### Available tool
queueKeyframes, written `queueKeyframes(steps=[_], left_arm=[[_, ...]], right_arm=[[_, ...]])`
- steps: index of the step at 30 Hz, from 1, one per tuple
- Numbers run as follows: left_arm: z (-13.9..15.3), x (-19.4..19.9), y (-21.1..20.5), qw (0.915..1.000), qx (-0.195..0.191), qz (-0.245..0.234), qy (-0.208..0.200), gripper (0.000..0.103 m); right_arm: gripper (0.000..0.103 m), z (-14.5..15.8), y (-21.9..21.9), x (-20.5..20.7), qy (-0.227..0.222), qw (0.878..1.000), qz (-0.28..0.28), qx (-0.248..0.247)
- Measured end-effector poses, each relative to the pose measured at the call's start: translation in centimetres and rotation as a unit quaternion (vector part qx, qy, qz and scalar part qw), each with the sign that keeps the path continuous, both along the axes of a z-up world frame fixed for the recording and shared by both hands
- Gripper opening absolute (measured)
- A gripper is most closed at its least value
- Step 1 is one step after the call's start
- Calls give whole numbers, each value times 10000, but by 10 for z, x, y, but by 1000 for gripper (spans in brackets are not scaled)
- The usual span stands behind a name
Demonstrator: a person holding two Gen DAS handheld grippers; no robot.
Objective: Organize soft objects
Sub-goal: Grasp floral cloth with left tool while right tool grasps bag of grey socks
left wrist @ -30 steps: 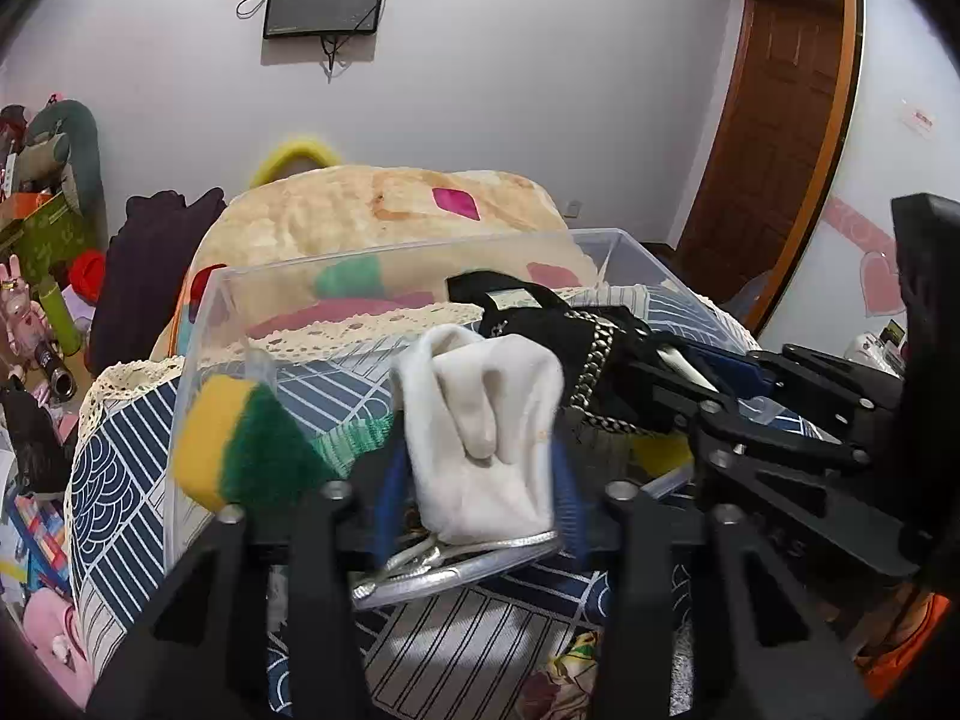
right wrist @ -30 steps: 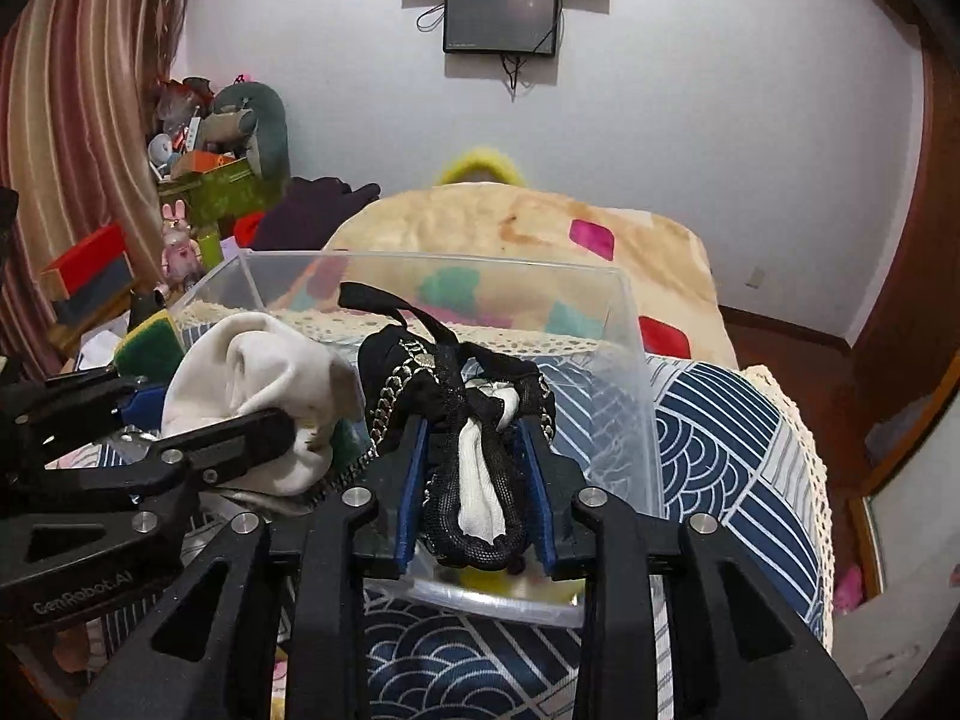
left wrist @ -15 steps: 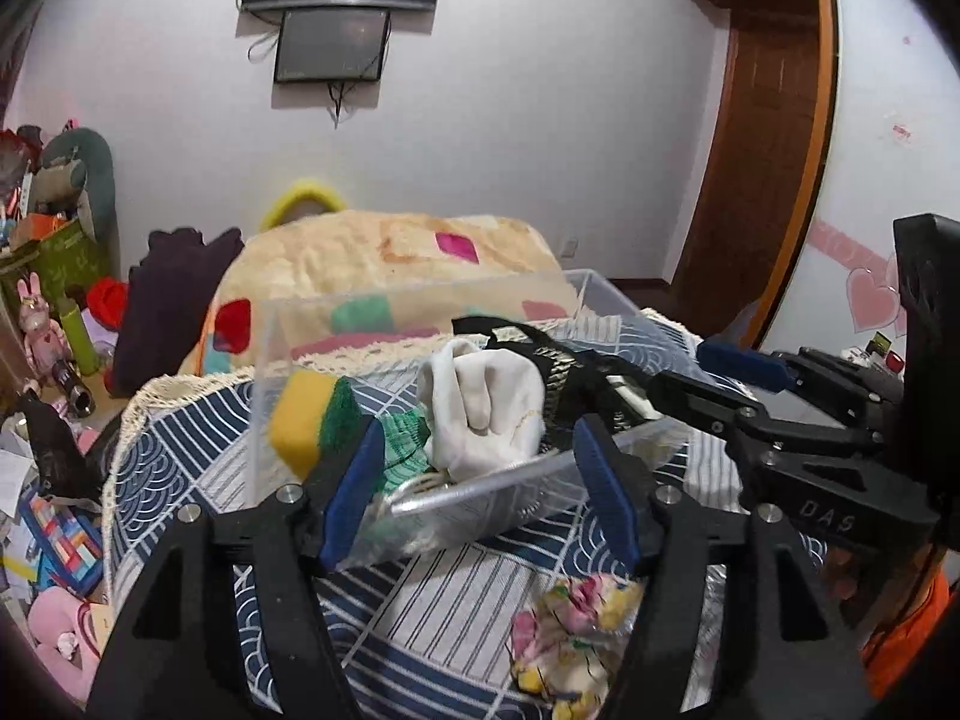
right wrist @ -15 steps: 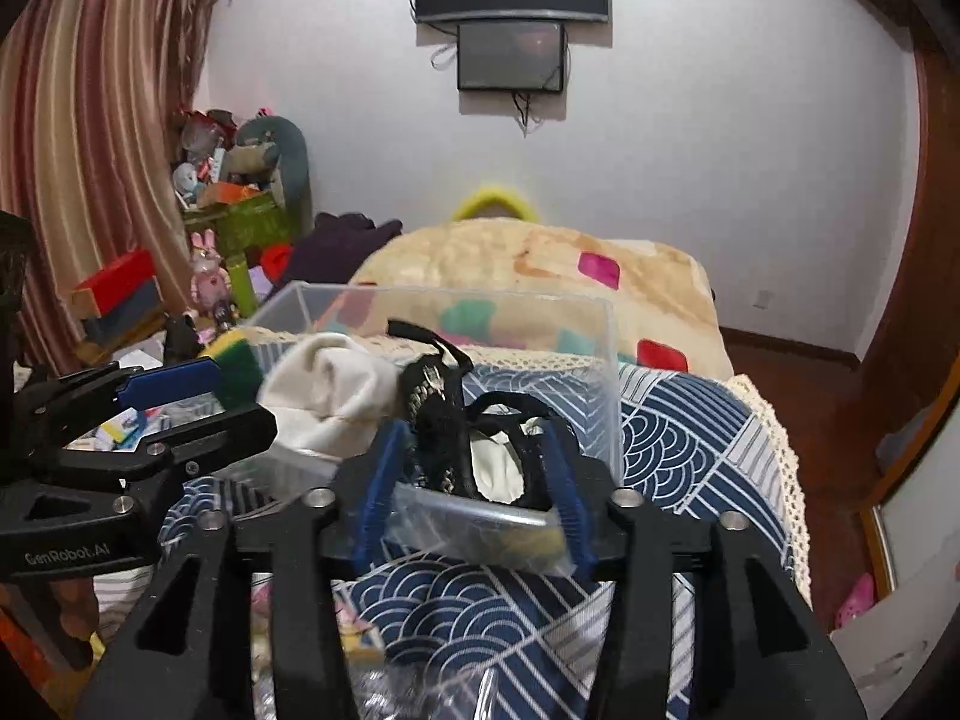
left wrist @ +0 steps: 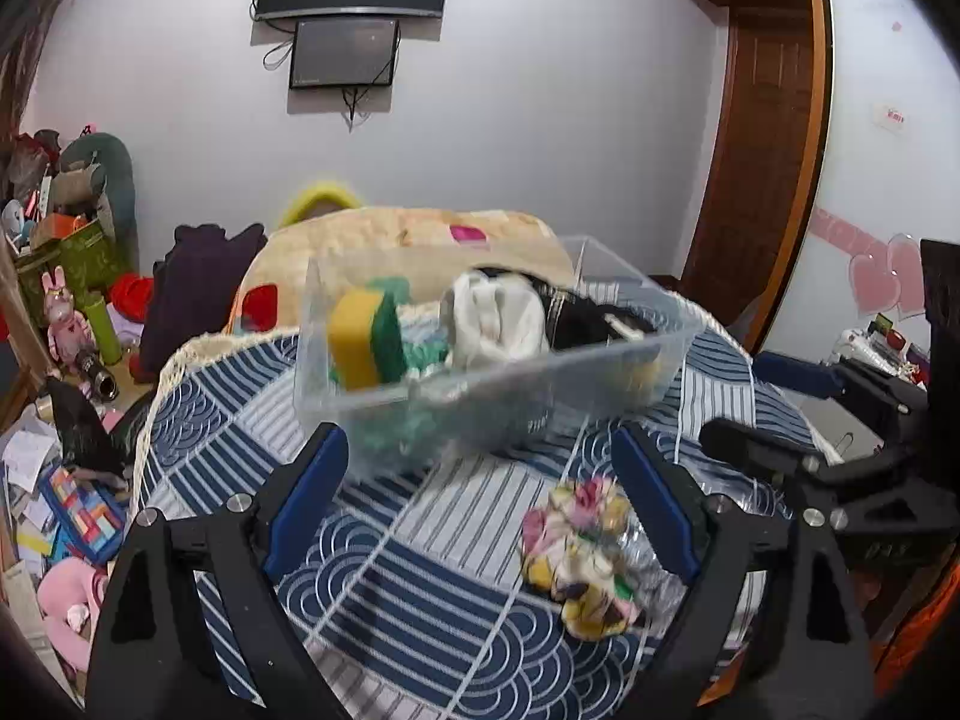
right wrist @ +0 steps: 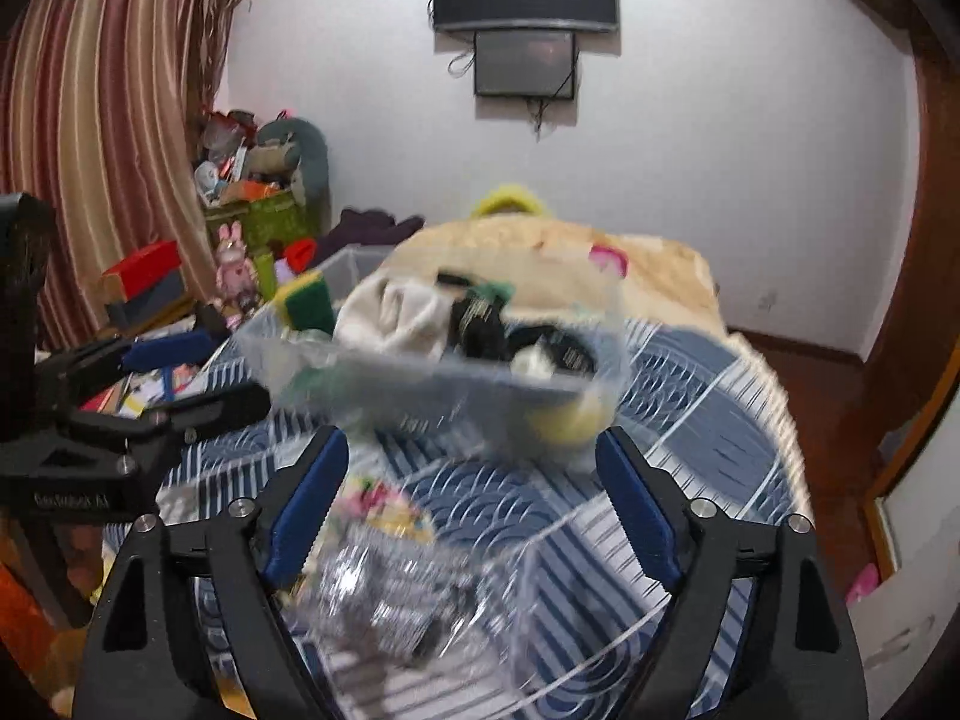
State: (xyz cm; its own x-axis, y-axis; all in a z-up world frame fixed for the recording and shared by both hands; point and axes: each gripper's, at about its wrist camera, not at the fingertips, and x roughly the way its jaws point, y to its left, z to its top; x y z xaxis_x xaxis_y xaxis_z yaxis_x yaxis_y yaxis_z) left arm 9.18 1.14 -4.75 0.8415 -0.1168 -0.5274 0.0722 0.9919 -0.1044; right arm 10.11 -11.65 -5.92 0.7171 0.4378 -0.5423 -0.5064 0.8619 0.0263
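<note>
1. Where the blue-and-white patterned cloth (left wrist: 420, 546) covers the round table, the clear plastic bin (left wrist: 480, 384) sits toward the far side, with a stretch of bare cloth between it and both grippers.
2. The cloth's lace edge (left wrist: 174, 372) curves down the left side, and beyond it cluttered papers and toys lie on the floor (left wrist: 36, 480).
3. Inside the bin a yellow-green sponge (left wrist: 366, 345) stands at the left, a white cloth bundle (left wrist: 498, 321) in the middle, and a black chained item (left wrist: 588, 318) at the right.
4. A small floral fabric piece (left wrist: 576, 552) lies on the cloth near the table's front edge, outside the bin, just beside crinkled clear plastic (right wrist: 384, 594).
5. The left gripper (left wrist: 480, 498) hovers short of the bin's near wall, its blue-padded fingers (left wrist: 306, 498) spread wide and holding nothing.
6. The right gripper (right wrist: 474, 504) is likewise level and aimed at the bin, its fingers (right wrist: 636, 504) wide apart and empty; that view is motion-blurred.
7. The two grippers sit side by side, each visible at the edge of the other's view.
8. Behind the table lies a tan blanket heap (left wrist: 408, 240).
</note>
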Motion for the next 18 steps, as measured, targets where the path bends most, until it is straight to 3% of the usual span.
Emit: queueKeyframes(steps=[10,11,12,18], left_arm=[[-45,-4,-3,9982,-31,-97,592,90],[-48,-4,-3,9980,-36,-109,620,90],[-51,-5,-4,9977,-52,-136,655,90],[-61,-4,-12,9959,-255,-383,775,85]], right_arm=[[83,-53,10,-11,612,9977,156,-264],[79,-57,10,-10,672,9971,199,-283],[69,-57,10,-10,703,9969,238,-269],[45,-55,-1,-10,692,9974,164,-96]])
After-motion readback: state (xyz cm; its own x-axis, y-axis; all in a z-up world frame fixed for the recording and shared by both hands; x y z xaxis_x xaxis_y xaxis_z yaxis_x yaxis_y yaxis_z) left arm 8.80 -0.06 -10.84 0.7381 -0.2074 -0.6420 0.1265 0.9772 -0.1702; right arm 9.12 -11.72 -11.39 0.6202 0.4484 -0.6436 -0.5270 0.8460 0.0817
